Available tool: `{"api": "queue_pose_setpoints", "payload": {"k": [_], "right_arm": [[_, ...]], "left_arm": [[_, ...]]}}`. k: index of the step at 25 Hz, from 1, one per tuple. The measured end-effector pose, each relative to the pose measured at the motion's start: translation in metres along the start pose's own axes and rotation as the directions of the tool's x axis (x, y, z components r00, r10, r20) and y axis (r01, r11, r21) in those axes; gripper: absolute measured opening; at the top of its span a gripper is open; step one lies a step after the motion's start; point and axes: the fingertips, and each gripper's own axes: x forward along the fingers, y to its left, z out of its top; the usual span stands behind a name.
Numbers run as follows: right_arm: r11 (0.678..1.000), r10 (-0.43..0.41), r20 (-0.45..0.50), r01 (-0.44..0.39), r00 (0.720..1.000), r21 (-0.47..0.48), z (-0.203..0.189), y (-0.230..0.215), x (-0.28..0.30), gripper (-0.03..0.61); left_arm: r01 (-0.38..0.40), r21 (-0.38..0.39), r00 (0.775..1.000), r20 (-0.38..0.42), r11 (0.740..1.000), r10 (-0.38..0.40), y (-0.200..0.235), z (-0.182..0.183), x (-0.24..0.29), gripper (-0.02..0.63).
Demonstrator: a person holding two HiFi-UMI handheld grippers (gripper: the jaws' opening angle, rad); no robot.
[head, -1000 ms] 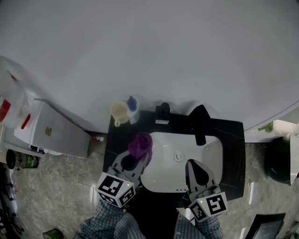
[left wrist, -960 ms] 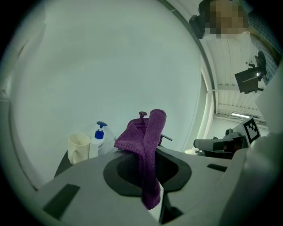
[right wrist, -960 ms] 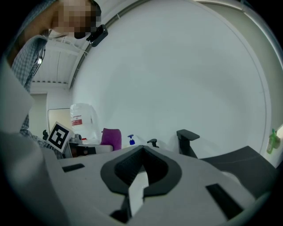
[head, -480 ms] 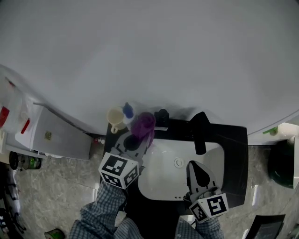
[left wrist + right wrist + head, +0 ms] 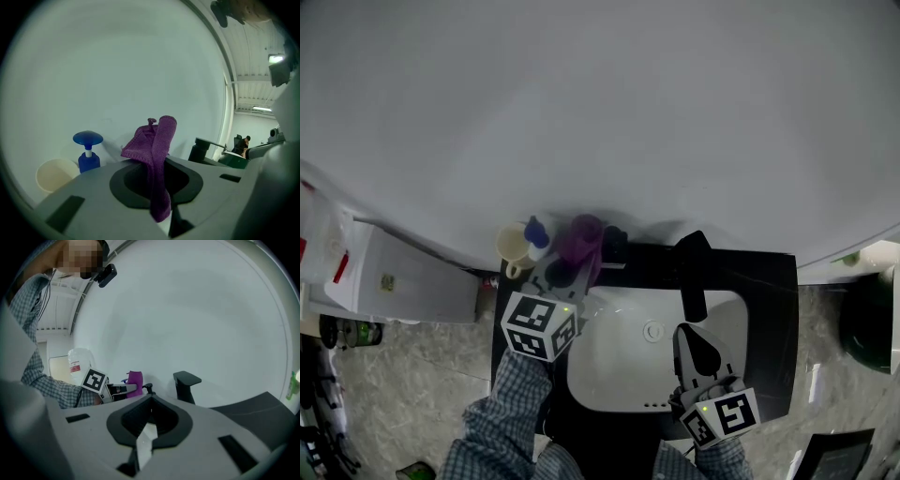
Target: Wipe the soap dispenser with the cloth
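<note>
Wiping looks not yet begun: the left gripper [image 5: 566,270] is clamped on the purple cloth [image 5: 581,239] and holds it up near the back wall, just beside the soap dispenser [image 5: 532,233]. In the left gripper view a gap of wall shows between the two, though from the head view I cannot tell for sure whether they touch. So the cloth is in hand and brought close; the rubbing of the bottle itself seems left to do. The cloth is a soft, nubby knit, folded and drooping limply over the jaws. The dispenser is a small blue bottle with a white neck and a broad, mushroom-shaped pump cap, standing next to a cream cup [image 5: 509,246] on the glossy black counter [image 5: 769,281]. The right gripper [image 5: 692,342] idles over the smooth white sink [image 5: 609,375], jaws pressed together on nothing.
</note>
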Motion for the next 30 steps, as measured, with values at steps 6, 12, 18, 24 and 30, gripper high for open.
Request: {"api": "queue_pose_setpoints", "payload": {"k": [6, 12, 18, 24, 30], "right_arm": [[1.000, -0.008, -0.009, 0.008, 1.000, 0.028, -0.004, -0.011, 0.002, 0.018], [0.999, -0.015, -0.019, 0.015, 1.000, 0.037, -0.010, -0.016, -0.003, 0.018], [0.999, -0.030, -0.019, 0.031, 0.999, 0.038, -0.012, -0.020, -0.011, 0.018], [0.998, -0.031, -0.031, 0.032, 0.999, 0.056, -0.019, -0.019, -0.014, 0.018], [0.998, -0.025, -0.033, 0.026, 0.999, 0.059, -0.021, -0.018, -0.014, 0.018]], "left_arm": [[-0.049, -0.016, 0.999, -0.010, 0.999, 0.049, 0.015, -0.009, 0.008, 0.057], [-0.092, 0.079, 0.990, -0.100, 0.993, 0.100, 0.023, -0.030, 0.018, 0.057], [-0.120, 0.085, 0.983, -0.127, 0.989, 0.130, 0.023, -0.050, 0.028, 0.057], [-0.154, 0.035, 0.979, -0.126, 0.987, 0.157, 0.036, -0.057, 0.034, 0.057], [-0.170, 0.045, 0.969, -0.175, 0.984, 0.175, 0.041, -0.075, 0.032, 0.057]]}}
